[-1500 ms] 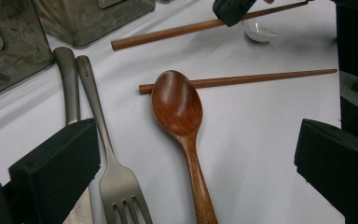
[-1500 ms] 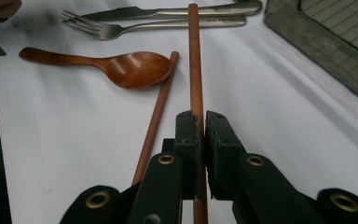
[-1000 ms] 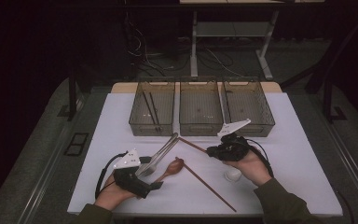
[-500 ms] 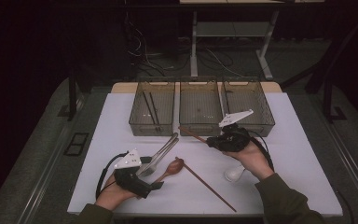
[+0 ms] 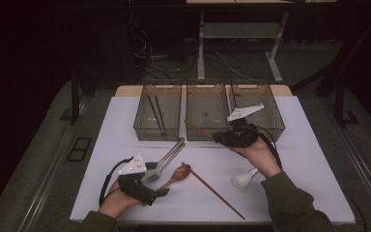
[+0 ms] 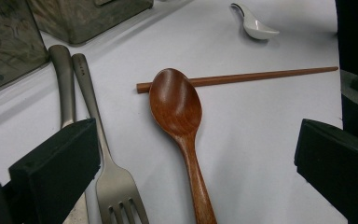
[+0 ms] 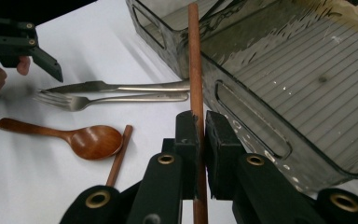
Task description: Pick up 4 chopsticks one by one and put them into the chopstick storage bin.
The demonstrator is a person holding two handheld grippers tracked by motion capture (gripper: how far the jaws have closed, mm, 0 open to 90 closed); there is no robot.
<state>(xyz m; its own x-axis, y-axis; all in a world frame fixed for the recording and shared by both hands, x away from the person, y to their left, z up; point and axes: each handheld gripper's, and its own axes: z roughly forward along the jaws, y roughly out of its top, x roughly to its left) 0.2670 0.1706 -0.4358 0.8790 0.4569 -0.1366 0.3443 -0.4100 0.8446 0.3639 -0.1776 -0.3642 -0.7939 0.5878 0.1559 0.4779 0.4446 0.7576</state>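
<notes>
The right gripper (image 5: 218, 137) is clamped on a thin brown wooden chopstick (image 7: 196, 84), holding it lifted at the front wall of the middle smoky clear plastic bin (image 5: 206, 87). The left gripper (image 6: 196, 154) sits released, jaws wide either side of a reddish-brown wooden spoon (image 6: 179, 121) lying on the white table (image 5: 309, 145), a second wooden chopstick (image 6: 261, 76) touching its bowl, a steel fork (image 6: 107, 158) alongside

High view was dim and grainy; surroundings fell to near black, only the white table (image 5: 125, 125) caught light. Gripper views were brighter, lit from overhead. Soft shadows lay beside the wooden spoon (image 6: 176, 105). Glare streaked the clear bin (image 7: 303, 79) wall. Near jaws were slightly out of focus.
</notes>
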